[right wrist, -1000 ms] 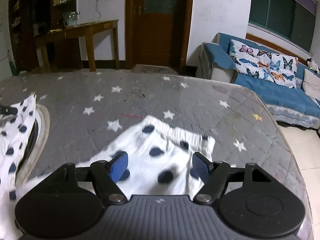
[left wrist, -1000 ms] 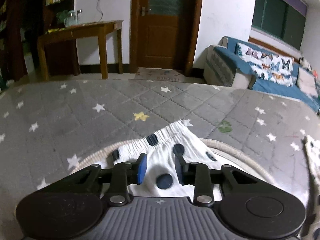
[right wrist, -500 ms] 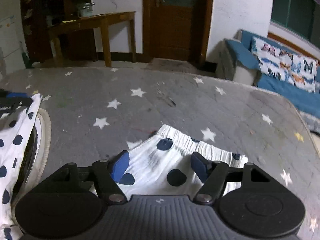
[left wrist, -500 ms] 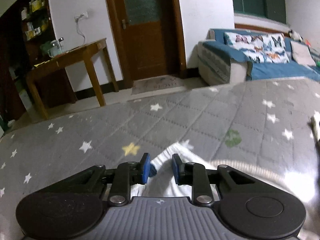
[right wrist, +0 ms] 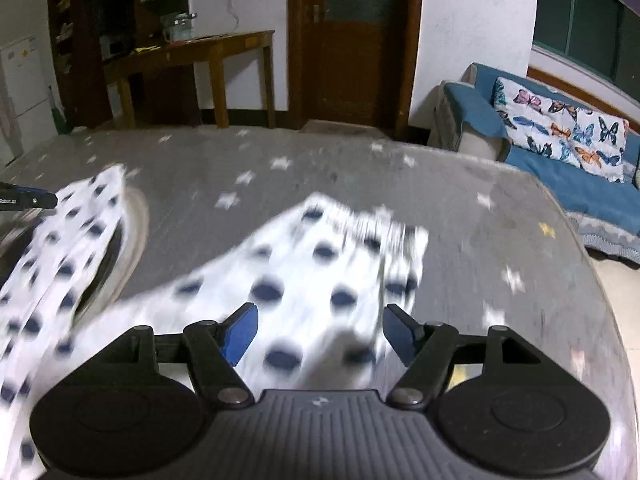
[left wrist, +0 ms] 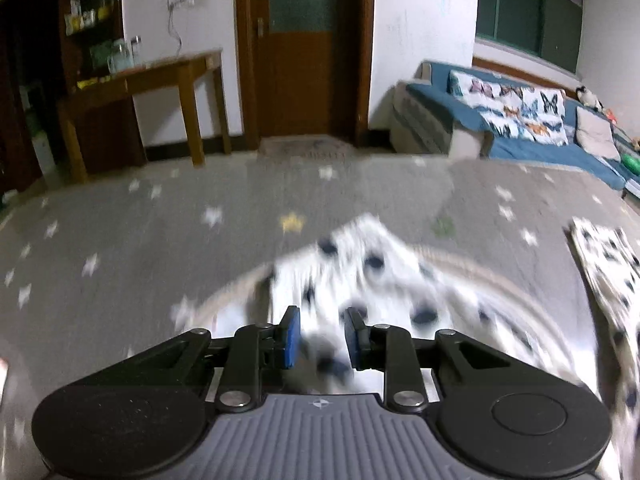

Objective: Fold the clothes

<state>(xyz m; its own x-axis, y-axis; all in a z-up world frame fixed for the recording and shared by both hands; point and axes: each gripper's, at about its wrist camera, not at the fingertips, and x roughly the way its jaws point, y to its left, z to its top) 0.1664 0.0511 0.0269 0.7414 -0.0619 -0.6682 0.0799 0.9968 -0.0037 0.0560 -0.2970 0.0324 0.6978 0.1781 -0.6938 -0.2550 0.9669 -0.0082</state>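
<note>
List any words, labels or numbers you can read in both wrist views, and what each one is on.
"Robot.AI", partly cut off by the picture's edge: on the black left gripper seen at the left edge of the right wrist view.
Small round emblem, no letters: on the ribbed gripper body.
Packages on the shelves: too blurred to read.
Paper on the white fridge: too small to read.

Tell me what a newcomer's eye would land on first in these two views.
First, the white garment with dark polka dots, spread blurred across the grey star-patterned quilt directly ahead of both tools. Next, the right tool, its blue pads spread wide with the fabric beyond them, and the left tool, its pads much closer together with cloth showing in the gap. Behind, a blue sofa with a butterfly-print cover lines the right wall.
</note>
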